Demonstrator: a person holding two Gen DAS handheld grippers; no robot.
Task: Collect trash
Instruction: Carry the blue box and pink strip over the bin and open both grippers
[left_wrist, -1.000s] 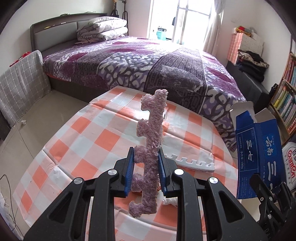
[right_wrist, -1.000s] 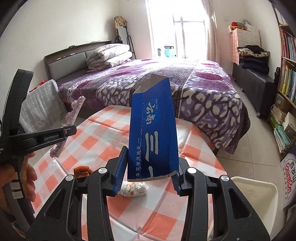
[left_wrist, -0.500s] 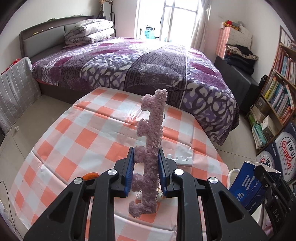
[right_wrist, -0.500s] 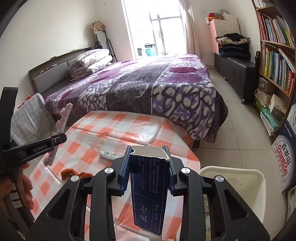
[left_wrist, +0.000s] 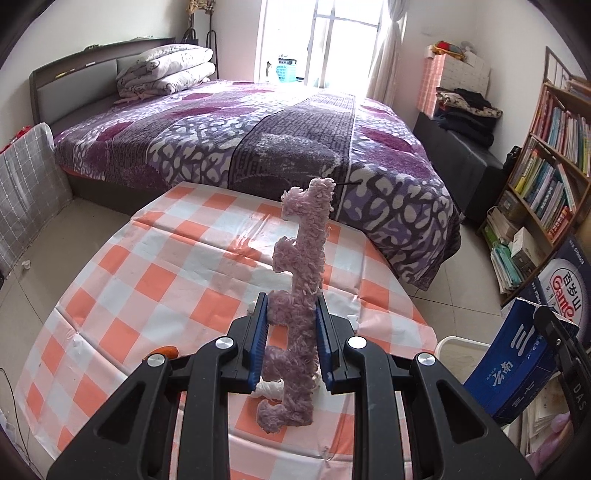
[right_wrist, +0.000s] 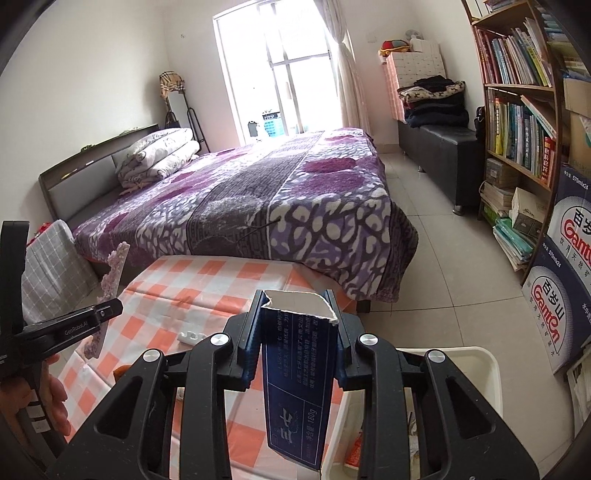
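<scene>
My left gripper (left_wrist: 290, 343) is shut on a fluffy pink foam strip (left_wrist: 301, 266), held upright above the checked table (left_wrist: 155, 273). My right gripper (right_wrist: 295, 328) is shut on a blue carton (right_wrist: 295, 384), which hangs down from the jaws near the table's right edge. A white bin (right_wrist: 469, 373) stands on the floor to the right of the table. The carton also shows in the left wrist view (left_wrist: 513, 358), over the bin (left_wrist: 461, 345). The left gripper with the pink strip (right_wrist: 114, 273) shows at the left of the right wrist view.
On the table lie a white crumpled tissue (left_wrist: 267, 387), an orange scrap (left_wrist: 166, 350) and a white foam strip (right_wrist: 190, 335). A purple bed (left_wrist: 258, 136) lies behind the table. A bookshelf (right_wrist: 517, 110) and stacked Ganten boxes (right_wrist: 561, 295) stand on the right.
The right gripper has swung right toward the bin and tipped the blue carton from upright to hanging down. The left gripper has shifted right, still holding the pink strip.
</scene>
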